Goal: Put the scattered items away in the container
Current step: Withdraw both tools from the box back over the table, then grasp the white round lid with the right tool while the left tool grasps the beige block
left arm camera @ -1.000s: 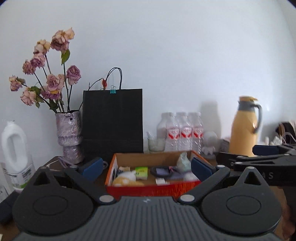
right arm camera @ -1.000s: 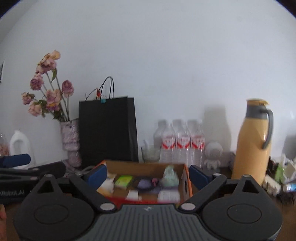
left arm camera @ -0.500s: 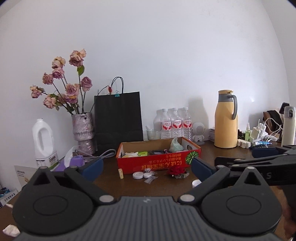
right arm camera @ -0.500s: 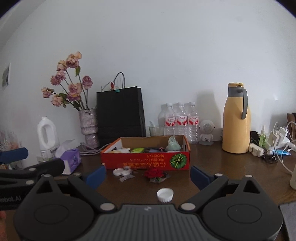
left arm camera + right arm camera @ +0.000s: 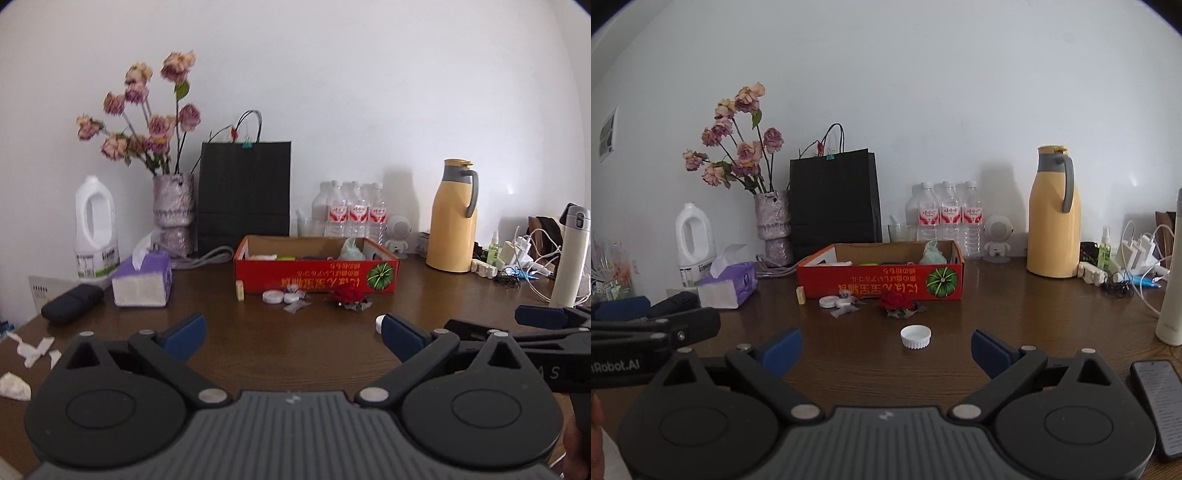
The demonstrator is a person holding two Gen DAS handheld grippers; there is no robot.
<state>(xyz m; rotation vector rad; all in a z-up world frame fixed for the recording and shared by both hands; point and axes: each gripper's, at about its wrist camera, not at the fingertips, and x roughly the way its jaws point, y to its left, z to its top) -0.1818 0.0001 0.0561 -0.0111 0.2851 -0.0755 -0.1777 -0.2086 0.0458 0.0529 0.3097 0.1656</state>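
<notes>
Flanking both tools (image 5: 291, 334) (image 5: 886, 345) — bare tabletop (image 5: 1015, 306)

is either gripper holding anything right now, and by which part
Nothing is held. The left gripper and right gripper are both open and empty above the brown wooden table.

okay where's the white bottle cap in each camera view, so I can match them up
Left wrist: white bottle cap at right of centre, partly hidden behind the left tool's right fingertip.
Right wrist: in full view at centre, on the table ahead of the open right tool.
Shared landmark: red cardboard box.
</notes>
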